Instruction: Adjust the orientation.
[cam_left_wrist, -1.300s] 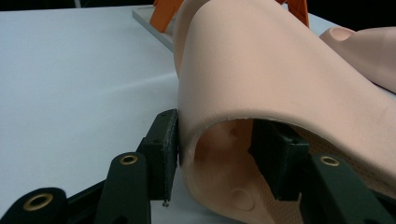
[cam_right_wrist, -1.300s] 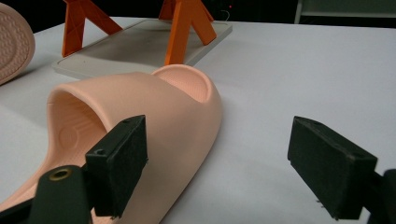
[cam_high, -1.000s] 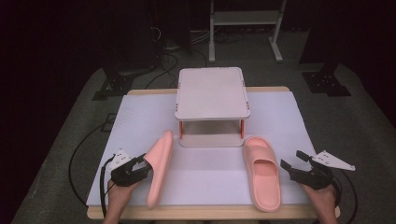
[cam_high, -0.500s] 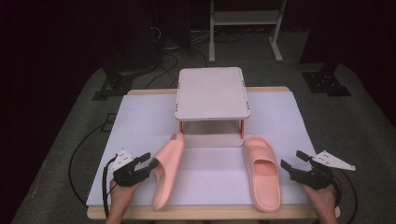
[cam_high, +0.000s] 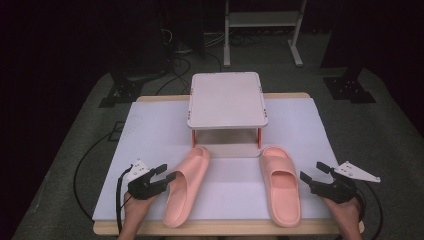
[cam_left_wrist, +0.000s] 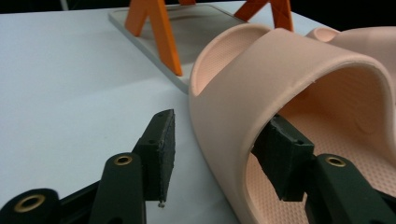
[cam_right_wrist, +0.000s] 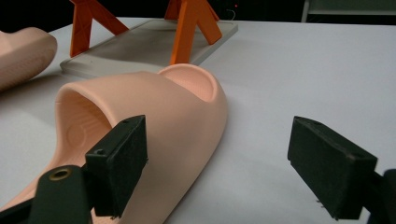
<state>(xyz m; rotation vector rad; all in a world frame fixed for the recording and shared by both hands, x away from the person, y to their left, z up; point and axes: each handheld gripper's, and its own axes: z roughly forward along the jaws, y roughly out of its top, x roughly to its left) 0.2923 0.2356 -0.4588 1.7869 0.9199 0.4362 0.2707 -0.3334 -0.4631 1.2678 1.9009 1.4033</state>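
High view: white table (cam_high: 150, 130), small rack (cam_high: 227, 99) w/ orange legs at centre. Two pink slides lie in front of it. L slide (cam_high: 186, 184) runs toe-toward-rack, tilted, heel near front edge; R slide (cam_high: 281, 184) roughly straight, toe to rack. L gripper (cam_high: 167, 175) at L slide's outer side, R gripper (cam_high: 310, 176) just right of R slide, apart from it.

Left gripper view: jaws part open, straddling L slide's side wall/strap edge (cam_left_wrist: 261, 93); one pad outside, one inside under strap. Can't tell if touching. Soft matte foam, dimpled footbed.

Right gripper view: jaws wide open, nothing held; R slide (cam_right_wrist: 154, 107) sits off the left pad, rounded toe pointing away toward rack base (cam_right_wrist: 149, 44)

Judgement: L hand nearer a grasp
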